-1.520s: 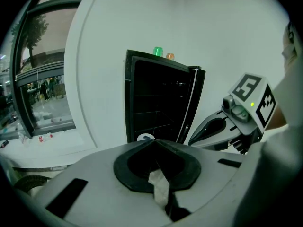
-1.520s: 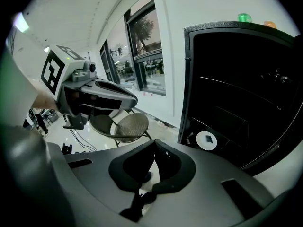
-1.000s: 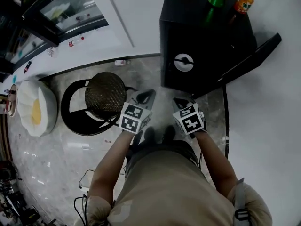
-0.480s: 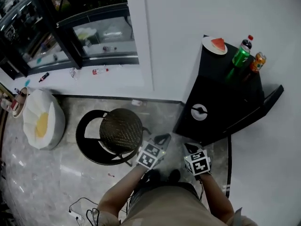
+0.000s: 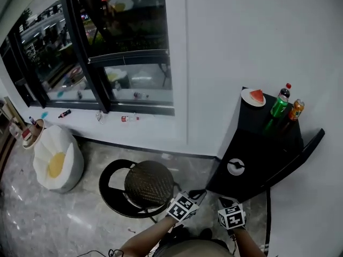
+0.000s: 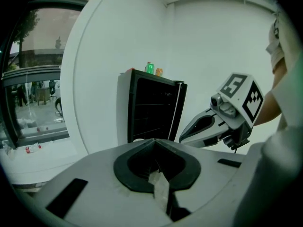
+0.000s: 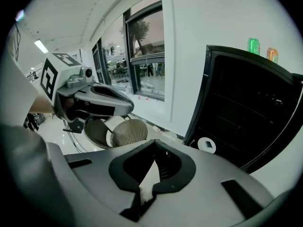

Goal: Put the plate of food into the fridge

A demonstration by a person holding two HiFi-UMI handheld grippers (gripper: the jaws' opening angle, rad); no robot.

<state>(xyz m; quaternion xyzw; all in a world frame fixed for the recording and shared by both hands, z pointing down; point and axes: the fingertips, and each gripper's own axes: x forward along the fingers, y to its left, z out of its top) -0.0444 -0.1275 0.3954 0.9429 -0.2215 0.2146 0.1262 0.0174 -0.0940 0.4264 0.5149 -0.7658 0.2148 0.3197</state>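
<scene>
In the head view, the plate of food (image 5: 253,97), carrying a red wedge that looks like watermelon, sits on the back corner of the top of a small black fridge (image 5: 252,149). Just beside it stand a green bottle (image 5: 278,106) and an orange can (image 5: 295,110). A dark panel (image 5: 297,157) juts out along the fridge's right side. It may be the door standing ajar, but I cannot tell. The left claw (image 5: 194,196) and right claw (image 5: 225,203) are held low and close to the body, well apart from the plate. That suggests the person is only lining up on the fridge and has not begun the reach. A round stool (image 5: 147,186) stands just left of the claws, so the way to the fridge runs to its right.

In the left gripper view, the left claw's jaws meet at their tips with nothing between them. The fridge front stands ahead, with the bottle and can showing on top.

In the right gripper view, the right claw's jaws are likewise drawn together and empty. They point past the stool towards the fridge's front corner. Before either claw can take the plate, I judge it would have to rise to the fridge top and spread its jaws.
</scene>
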